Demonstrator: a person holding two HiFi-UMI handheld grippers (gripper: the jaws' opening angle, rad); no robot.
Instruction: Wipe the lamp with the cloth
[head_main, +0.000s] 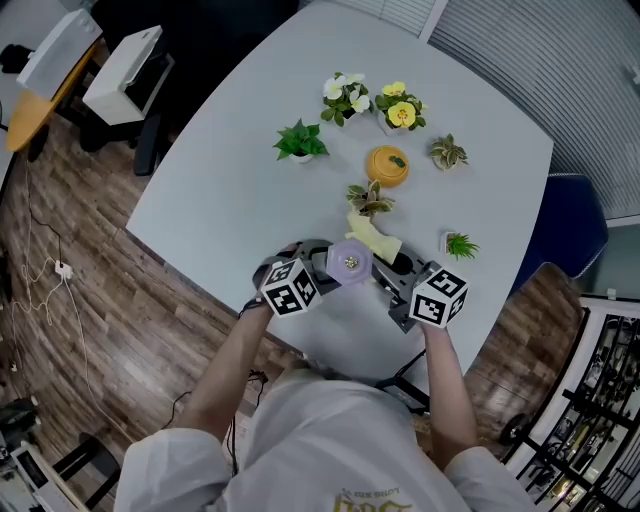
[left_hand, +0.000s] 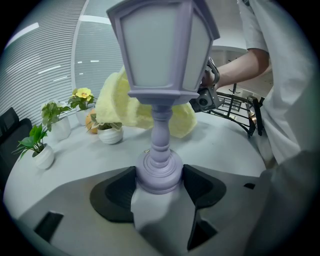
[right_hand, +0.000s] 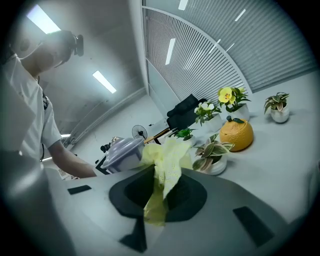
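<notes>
Pale grey counter (head_main: 220, 170), dotted with small pots.
Just beyond the fingers (left_hand: 112, 192) stands a variegated plant (head_main: 370, 198), then an orange pumpkin-shaped pot (head_main: 387, 165); white flowers (head_main: 345, 97), yellow flowers (head_main: 400, 108) and a leafy green plant (head_main: 300, 141) sit farther off.

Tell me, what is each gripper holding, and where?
The left gripper clamps the purple lamp by its round base. The right gripper pinches the yellow cloth by a bunched part.

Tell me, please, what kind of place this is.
Probably an office or lab room: a large pale table on a wood floor, with slatted blinds along the wall.
</notes>
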